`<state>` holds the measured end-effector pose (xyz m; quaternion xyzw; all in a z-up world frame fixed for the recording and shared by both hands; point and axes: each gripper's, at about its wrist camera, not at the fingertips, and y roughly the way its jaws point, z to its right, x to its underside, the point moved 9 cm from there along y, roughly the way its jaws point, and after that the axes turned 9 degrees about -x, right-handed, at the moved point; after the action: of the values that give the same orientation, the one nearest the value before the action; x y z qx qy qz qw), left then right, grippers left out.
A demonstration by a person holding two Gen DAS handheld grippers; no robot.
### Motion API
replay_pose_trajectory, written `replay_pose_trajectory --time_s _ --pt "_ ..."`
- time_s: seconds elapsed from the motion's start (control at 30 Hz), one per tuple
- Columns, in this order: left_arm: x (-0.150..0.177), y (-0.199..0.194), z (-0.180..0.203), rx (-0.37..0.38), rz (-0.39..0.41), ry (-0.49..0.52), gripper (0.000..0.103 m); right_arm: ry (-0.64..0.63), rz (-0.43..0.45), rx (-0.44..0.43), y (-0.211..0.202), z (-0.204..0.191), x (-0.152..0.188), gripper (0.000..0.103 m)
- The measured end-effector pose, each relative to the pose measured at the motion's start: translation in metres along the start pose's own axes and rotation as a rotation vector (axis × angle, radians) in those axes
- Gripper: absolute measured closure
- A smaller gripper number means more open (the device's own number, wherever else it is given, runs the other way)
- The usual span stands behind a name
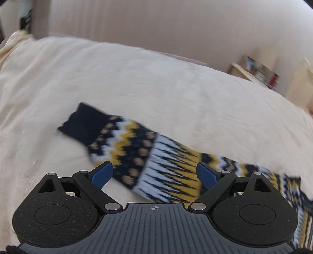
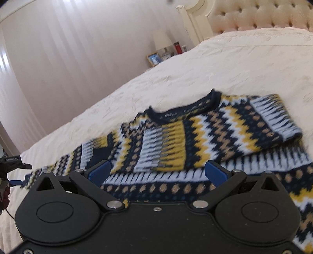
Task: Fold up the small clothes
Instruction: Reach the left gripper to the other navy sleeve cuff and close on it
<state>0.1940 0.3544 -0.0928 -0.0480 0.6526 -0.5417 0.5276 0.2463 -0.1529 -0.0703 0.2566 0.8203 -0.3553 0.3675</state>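
Note:
A small knitted sweater (image 2: pixel 195 132) in navy, yellow, white and tan zigzags lies flat on the cream bedspread (image 2: pixel 234 64). Its right sleeve is folded across the chest; its left sleeve (image 1: pixel 137 148) stretches out straight, dark cuff at the far end. My left gripper (image 1: pixel 154 173) is open just above the middle of that sleeve, blue pads on either side. My right gripper (image 2: pixel 157 172) is open over the sweater's lower body, holding nothing. At the left edge of the right wrist view the left gripper (image 2: pixel 11 175) shows beside the sleeve's cuff.
The bed has a tufted headboard (image 2: pixel 260 15) at the top right. A nightstand with a lamp (image 2: pixel 162 41), a picture frame (image 2: pixel 153 58) and small bottles stands beside it. Pale curtains (image 2: pixel 58 58) hang along the far wall beyond the bed's edge.

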Motion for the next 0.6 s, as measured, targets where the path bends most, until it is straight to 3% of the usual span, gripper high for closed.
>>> replay_pose_trajectory --time_s 0.13,0.33,0.6 --pt "-0.005 0.011 -0.013 -0.044 0.008 -0.015 0.010 -0.006 -0.017 -0.008 0.004 -0.004 0.006 0.000" --pt "0.008 0.042 -0.024 -0.009 -0.095 -0.109 0.010 -0.002 -0.038 -0.010 0.008 -0.003 0.011 0.000" --pt "0.000 0.058 -0.032 0.045 -0.059 -0.155 0.010 0.017 -0.051 -0.011 0.010 0.000 0.015 0.000"
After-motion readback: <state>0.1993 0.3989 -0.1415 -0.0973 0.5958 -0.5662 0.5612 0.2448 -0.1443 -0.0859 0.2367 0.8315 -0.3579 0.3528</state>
